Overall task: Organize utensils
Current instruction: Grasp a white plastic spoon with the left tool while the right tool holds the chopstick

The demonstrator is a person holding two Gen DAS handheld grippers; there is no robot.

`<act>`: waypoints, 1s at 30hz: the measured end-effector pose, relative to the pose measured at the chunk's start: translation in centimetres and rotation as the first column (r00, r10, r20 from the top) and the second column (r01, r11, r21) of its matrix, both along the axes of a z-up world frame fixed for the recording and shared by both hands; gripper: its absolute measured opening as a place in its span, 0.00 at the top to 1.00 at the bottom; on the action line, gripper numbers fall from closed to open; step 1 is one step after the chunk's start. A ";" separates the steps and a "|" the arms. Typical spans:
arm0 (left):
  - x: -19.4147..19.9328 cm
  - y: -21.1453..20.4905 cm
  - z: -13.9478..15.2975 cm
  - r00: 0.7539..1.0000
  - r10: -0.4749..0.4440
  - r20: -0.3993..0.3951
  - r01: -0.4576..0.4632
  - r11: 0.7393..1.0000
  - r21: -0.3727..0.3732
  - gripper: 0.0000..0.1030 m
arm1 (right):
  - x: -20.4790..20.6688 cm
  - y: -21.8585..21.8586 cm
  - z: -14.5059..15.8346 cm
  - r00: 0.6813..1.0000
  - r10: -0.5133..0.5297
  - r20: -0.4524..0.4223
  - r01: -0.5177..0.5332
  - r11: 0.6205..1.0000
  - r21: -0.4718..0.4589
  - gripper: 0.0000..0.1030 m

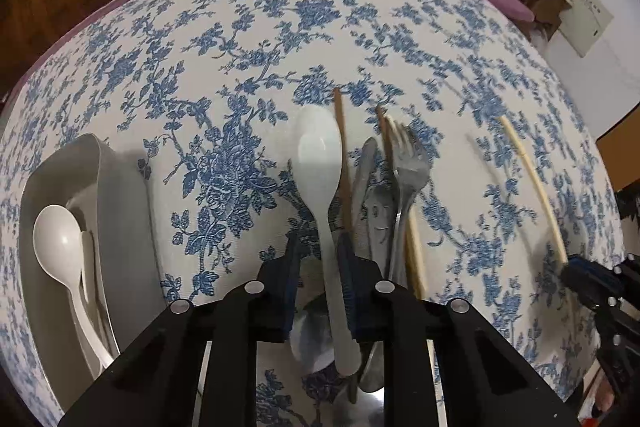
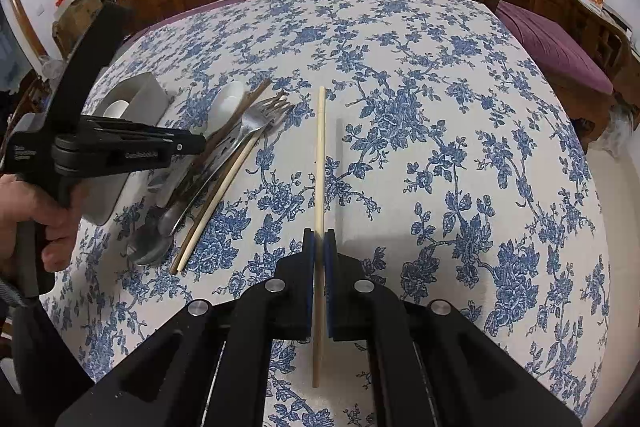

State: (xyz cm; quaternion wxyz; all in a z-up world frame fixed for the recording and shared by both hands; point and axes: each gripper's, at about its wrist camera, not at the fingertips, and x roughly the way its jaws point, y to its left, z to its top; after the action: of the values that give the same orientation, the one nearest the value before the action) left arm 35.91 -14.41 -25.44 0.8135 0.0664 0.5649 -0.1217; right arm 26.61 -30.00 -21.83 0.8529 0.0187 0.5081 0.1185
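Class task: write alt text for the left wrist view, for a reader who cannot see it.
The left gripper straddles a white plastic spoon's handle above a pile of utensils on a blue floral tablecloth. A grey tray at left holds another white spoon.

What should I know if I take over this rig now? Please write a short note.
Left tongs: astride the white spoon handle, one pad touching, grip not sure.
Right tongs: shut on a pale chopstick.
Grey tray on the left already holds another white spoon.
Left to sort: the pile beside the tray, with a fork, brown chopsticks, a second pale chopstick and other metal pieces.
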 end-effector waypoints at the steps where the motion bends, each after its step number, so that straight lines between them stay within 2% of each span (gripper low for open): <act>1: 0.1 0.1 -0.1 1.000 0.003 -0.003 -0.003 1.000 0.003 0.84 | 0.0 0.0 0.0 1.000 0.001 0.001 -0.001 1.000 0.001 0.94; 5: 0.4 0.2 -0.4 1.000 0.007 -0.001 -0.007 1.000 0.015 0.84 | 0.0 0.2 0.1 1.000 0.004 0.005 -0.004 1.000 -0.001 0.94; 9: 0.5 0.1 -0.4 1.000 0.009 0.006 -0.009 1.000 0.005 0.94 | 0.0 0.1 0.0 1.000 0.002 0.002 -0.002 1.000 0.000 0.94; 13: -0.4 -0.2 0.2 0.999 -0.009 0.035 0.008 1.000 0.010 0.94 | 0.0 0.1 0.0 1.000 0.002 0.004 -0.002 1.000 0.000 0.94; 20: -2.4 -0.2 2.8 0.994 -0.026 0.106 0.027 1.000 -0.003 0.94 | -0.3 0.5 1.0 1.000 0.012 0.029 -0.012 1.000 0.017 0.94; 30: -5.5 1.3 7.1 0.984 -0.031 0.178 0.039 0.998 -0.043 0.94 | -1.0 2.2 4.1 0.995 0.049 0.089 -0.054 0.997 0.054 0.94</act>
State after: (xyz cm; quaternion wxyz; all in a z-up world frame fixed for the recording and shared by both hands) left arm 30.46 -13.15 -18.36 0.8596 0.0682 0.4859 -0.1425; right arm 25.59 -27.82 -17.77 0.8701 0.0246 0.4670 0.1556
